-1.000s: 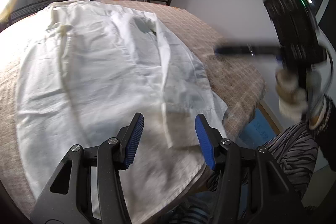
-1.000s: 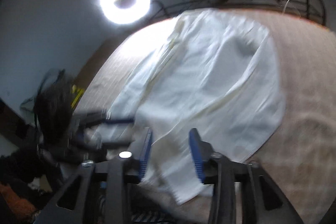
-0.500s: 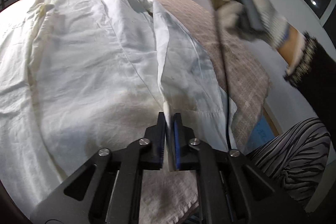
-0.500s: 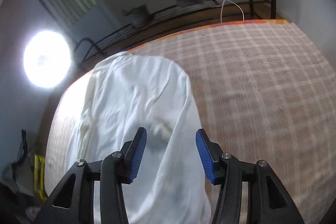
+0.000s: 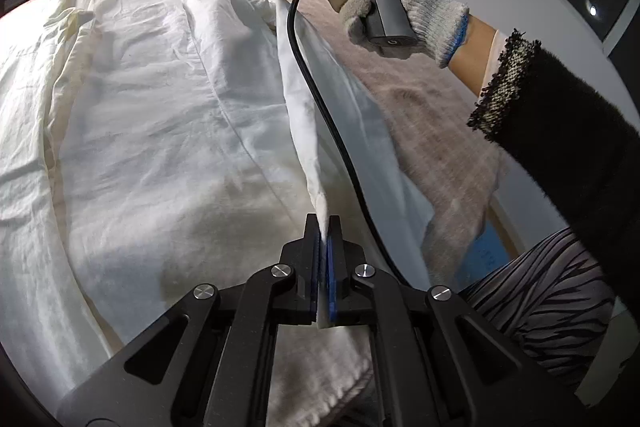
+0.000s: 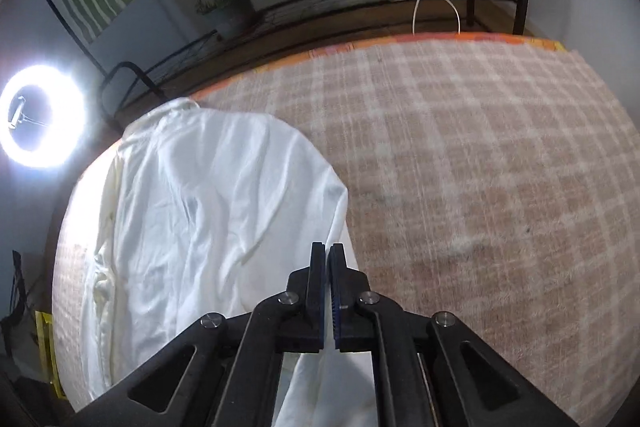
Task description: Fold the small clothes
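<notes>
1. The white garment point(image 5: 168, 131) was a thin, wrinkled, cream-white cotton piece, spread broad over the left part of the checked bed cover.
2. Most of it lay flat, with long creases and seams running from the near edge toward the far edge.
3. Its right-hand edge point(image 5: 304, 115) was raised off the cover into a taut, upright ridge, pinched at the near end and at the far end.
4. The far hem point(image 6: 224, 131) sat close to the bed's far edge, rumpled.
</notes>
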Available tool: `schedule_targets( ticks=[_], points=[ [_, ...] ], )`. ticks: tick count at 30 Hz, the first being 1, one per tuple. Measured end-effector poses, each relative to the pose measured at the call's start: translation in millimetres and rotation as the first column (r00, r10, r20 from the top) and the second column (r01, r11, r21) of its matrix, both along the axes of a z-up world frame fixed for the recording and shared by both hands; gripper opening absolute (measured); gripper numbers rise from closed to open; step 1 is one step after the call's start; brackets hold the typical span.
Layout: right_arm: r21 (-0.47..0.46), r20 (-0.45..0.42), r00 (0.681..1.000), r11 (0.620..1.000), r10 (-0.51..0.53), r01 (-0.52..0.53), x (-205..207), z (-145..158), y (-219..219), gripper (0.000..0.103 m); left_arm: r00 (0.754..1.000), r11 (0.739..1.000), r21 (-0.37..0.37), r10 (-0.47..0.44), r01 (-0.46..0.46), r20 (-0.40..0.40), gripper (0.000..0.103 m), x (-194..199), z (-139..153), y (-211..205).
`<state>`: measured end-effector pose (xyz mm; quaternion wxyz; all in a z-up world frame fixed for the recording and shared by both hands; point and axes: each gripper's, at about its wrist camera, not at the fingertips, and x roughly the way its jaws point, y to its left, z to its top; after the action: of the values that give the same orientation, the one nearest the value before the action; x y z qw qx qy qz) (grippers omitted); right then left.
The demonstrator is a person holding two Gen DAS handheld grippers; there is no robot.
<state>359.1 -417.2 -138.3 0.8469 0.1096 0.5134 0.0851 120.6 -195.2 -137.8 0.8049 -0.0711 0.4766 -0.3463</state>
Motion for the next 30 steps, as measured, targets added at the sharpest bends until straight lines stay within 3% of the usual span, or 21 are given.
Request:
schedule_targets(
  ticks=[5,12,15,20,22,25,30],
  points=[
    [0.041,0.077,0.997,0.999,0.004,-0.007,-3.0,27.4,4.8,0.0,1.0,0.998,-0.06,0.025,-0.025,0.0,0.0,-6.1,10.8,3.8],
    [-0.068,0.178,0.973,0.988,0.15,-0.139,-4.2,59.9,65.5,0.0,0.99,0.978,-0.175,0.099,-0.116,-0.105,0.0,-14.2,4.5,21.2],
    [-0.099,0.169,0.961,0.974,0.218,-0.203,-1.2,53.0,97.2,0.0,0.981,0.973,-0.177,0.121,-0.147,-0.15,0.0,-13.1,-7.2,23.6],
    [-0.132,0.084,0.949,0.948,0.302,-0.29,9.5,14.5,143.1,0.0,0.975,0.975,-0.152,0.133,-0.161,-0.177,0.0,-13.0,-19.2,24.4],
    [-0.149,0.041,0.946,0.938,0.322,-0.313,11.2,-3.5,154.0,0.005,0.973,0.976,-0.142,0.138,-0.166,-0.185,0.0,-12.9,-22.3,24.9],
    [-0.151,-0.013,0.94,0.929,0.34,-0.338,9.7,-19.4,160.7,0.024,0.974,0.981,-0.111,0.141,-0.162,-0.176,0.0,-11.5,-26.4,25.3],
    [-0.101,0.039,0.951,0.948,0.306,-0.301,-6.9,11.3,139.5,0.033,0.984,0.99,-0.061,0.116,-0.125,-0.134,0.001,-15.1,-25.7,20.5]
  ],
)
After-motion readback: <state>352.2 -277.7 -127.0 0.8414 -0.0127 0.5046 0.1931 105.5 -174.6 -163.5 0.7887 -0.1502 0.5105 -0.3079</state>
